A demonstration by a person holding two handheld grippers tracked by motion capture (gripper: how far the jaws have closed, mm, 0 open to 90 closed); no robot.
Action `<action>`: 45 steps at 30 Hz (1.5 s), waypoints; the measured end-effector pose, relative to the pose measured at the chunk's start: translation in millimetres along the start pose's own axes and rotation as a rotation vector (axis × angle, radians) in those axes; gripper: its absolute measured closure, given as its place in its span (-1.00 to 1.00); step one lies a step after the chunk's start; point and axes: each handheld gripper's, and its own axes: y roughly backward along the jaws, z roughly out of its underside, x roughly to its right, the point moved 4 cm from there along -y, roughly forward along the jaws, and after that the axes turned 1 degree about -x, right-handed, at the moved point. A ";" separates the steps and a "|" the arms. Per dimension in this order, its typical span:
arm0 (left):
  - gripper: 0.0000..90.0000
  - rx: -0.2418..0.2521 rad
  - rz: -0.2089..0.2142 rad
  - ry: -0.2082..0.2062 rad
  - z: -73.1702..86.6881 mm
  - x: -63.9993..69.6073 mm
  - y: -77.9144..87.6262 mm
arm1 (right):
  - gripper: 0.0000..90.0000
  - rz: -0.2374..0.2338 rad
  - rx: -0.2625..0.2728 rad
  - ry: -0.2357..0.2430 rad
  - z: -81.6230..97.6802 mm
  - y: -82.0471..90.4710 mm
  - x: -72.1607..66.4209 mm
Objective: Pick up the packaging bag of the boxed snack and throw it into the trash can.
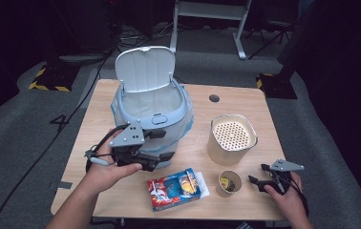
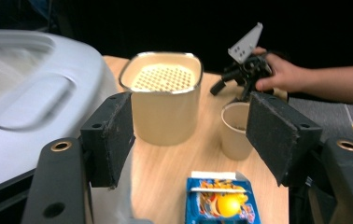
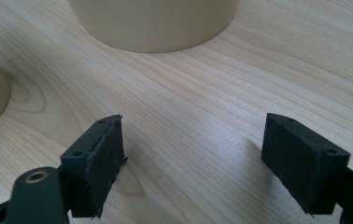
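We take the snack packet as the thing in hand: it lies flat near the front edge of the desk, just in front of the bin and left of the paper cup. In the left gripper view it sits below and between the left tongs, which stand apart with nothing between their pads.

Handling, as we judge it: light, thin carton or foil, glossy print, so likely slippery and easy to crush. We would take it across its short sides, pads square to the edges, with a mild squeeze. Lying flat, it offers little height; one edge may have to be tipped up first.

The right tongs are apart over bare wood, holding nothing, near the cup.

Around: the bin has its lid up and a liner inside. A tall beige canister with a perforated top stands behind the cup. The cup seems to hold some scrap; we cannot make out what. The cup stands closest to the packet's right end and could be knocked over.
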 end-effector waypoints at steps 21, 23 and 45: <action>-0.02 -0.187 0.038 0.109 97.4 -4.4 -54.6 | -0.52 0.000 0.000 0.000 0.0 0.0 0.0; 0.02 -0.211 0.039 0.126 104.2 -5.2 -58.4 | -0.52 0.000 0.000 0.000 0.0 0.0 0.0; 0.43 -0.483 0.081 0.147 131.9 -3.0 -87.4 | -0.52 0.000 0.000 0.000 0.0 0.0 0.0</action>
